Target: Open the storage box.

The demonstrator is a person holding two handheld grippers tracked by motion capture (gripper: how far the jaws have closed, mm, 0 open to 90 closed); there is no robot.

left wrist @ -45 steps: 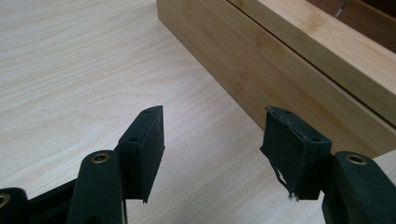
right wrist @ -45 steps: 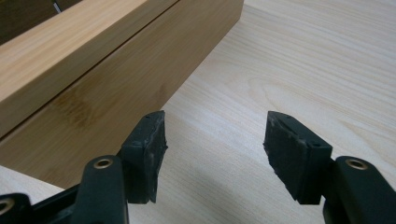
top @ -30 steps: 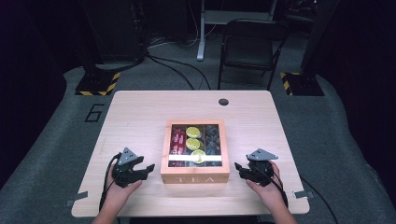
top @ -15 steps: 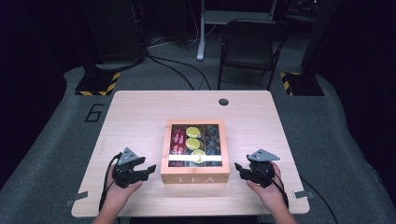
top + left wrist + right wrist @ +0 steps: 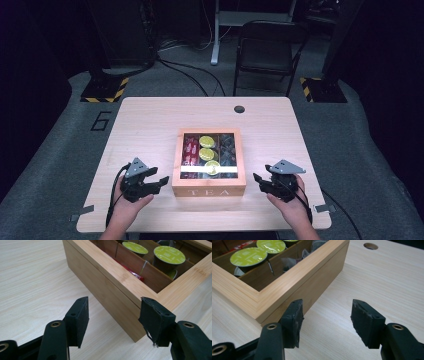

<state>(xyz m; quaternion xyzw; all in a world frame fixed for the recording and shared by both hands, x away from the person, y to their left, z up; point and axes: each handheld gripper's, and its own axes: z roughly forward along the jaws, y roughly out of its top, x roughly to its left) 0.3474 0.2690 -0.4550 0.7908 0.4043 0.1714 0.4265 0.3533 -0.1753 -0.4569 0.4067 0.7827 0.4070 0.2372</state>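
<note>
A wooden box (image 5: 209, 189) marked TEA sits mid-table, with green-topped capsules (image 5: 206, 142), red packets (image 5: 190, 148) and dark packets (image 5: 228, 147) in its compartments. My left gripper (image 5: 160, 181) rests on the table just left of the box's front corner, open and holding nothing. In the left gripper view the box corner (image 5: 130, 315) stands just beyond the open left gripper (image 5: 113, 320), with a green capsule (image 5: 169, 254) inside. My right gripper (image 5: 257, 179) lies right of the box, also open. The right gripper view has the open right gripper (image 5: 327, 317) beside the box wall (image 5: 312, 287).
The light wooden table (image 5: 150, 125) has a round cable hole (image 5: 239, 109) near its far edge. A dark folding chair (image 5: 267, 52) stands behind the table. A hand grasps each gripper at the table's near edge.
</note>
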